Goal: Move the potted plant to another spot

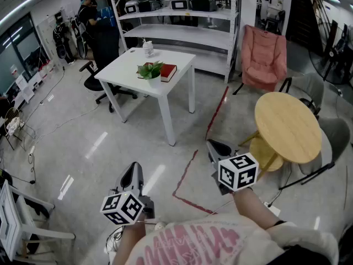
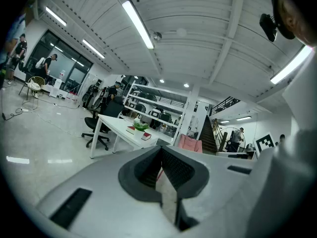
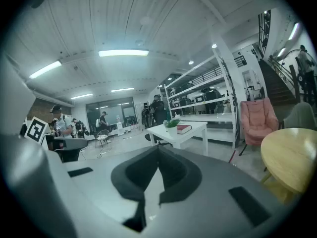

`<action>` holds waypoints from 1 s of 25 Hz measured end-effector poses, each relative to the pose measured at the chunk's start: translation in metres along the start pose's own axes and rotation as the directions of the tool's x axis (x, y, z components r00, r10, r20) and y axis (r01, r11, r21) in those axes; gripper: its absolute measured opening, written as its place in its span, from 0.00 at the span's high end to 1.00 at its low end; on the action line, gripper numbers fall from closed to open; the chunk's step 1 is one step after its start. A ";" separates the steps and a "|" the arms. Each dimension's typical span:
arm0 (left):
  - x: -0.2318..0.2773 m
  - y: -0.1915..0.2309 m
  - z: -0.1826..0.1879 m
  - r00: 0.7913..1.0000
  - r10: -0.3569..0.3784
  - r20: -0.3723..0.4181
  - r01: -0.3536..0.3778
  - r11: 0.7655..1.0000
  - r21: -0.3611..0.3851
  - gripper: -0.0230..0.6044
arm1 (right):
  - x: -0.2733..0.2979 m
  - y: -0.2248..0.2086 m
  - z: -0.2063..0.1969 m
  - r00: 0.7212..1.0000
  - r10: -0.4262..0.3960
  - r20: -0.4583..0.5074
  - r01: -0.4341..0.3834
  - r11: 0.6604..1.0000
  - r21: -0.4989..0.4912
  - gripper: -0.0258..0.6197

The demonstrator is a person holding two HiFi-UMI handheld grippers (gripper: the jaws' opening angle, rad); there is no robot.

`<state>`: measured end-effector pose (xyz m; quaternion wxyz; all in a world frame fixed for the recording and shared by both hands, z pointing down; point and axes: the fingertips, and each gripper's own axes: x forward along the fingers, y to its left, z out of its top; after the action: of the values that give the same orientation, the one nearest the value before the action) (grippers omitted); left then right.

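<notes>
Two hand-held grippers sit low in the head view, well apart from the table. Left hand-held gripper (image 2: 161, 153): jaws closed together, nothing between them. Right hand-held gripper (image 3: 158, 151): jaws likewise shut tight, empty. Small green potted plant in a white pot (image 1: 150, 72) stands upright on the square white table (image 1: 124, 68), near the edge facing the camera, just beside a red hardcover book (image 1: 169, 72). Round pale wooden table (image 1: 288, 127) stands to the right, with a pink armchair (image 1: 265, 57) beyond it.
</notes>
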<state>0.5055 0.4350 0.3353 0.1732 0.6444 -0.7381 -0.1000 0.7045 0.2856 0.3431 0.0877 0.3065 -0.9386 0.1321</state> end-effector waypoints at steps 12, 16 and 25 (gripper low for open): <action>0.010 0.001 -0.005 1.000 0.000 -0.004 0.000 1.000 -0.011 0.96 | 0.006 -0.006 -0.003 1.000 0.003 -0.007 -0.003 1.000 0.000 0.95; 0.012 0.001 -0.006 1.000 0.003 0.001 -0.003 1.000 -0.011 0.96 | 0.009 -0.009 -0.002 1.000 0.016 0.004 -0.016 1.000 0.017 0.95; 0.025 0.009 -0.015 1.000 0.018 -0.014 -0.018 0.999 -0.033 0.96 | 0.026 -0.021 -0.008 1.000 0.012 -0.029 -0.011 1.000 0.029 0.95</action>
<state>0.5005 0.4133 0.3555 0.1897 0.6355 -0.7408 -0.1064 0.6967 0.2571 0.3609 0.0960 0.3005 -0.9369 0.1505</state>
